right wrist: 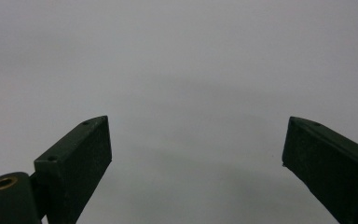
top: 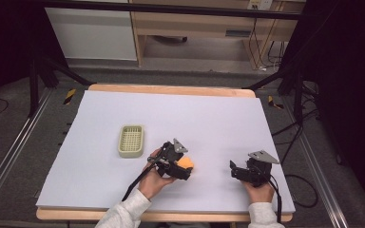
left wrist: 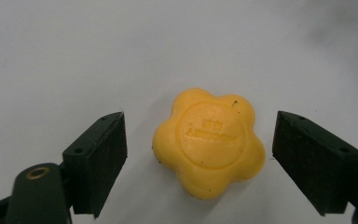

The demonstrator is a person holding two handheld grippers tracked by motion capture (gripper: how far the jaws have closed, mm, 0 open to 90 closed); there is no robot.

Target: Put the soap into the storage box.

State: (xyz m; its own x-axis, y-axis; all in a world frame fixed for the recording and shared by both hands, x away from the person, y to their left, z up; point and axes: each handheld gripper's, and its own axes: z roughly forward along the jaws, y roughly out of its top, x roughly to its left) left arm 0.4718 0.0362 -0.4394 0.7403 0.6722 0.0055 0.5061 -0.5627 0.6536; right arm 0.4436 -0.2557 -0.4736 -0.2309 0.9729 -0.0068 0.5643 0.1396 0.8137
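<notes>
Left gripper view: left gripper (left wrist: 200, 154), jaws spread, brackets an ungrasped yellow flower-shaped soap (left wrist: 209, 142) on the table (top: 218, 118); right gripper (right wrist: 196, 163) idles, jaws spread.

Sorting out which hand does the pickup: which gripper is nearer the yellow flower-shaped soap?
Left. The left gripper has its open fingers either side of the soap; the right gripper sits open, well off to its right.

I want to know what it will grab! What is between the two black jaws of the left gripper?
A yellow flower-shaped soap lies on the white table between the open jaws of the left gripper, touching neither, in the left gripper view.
</notes>
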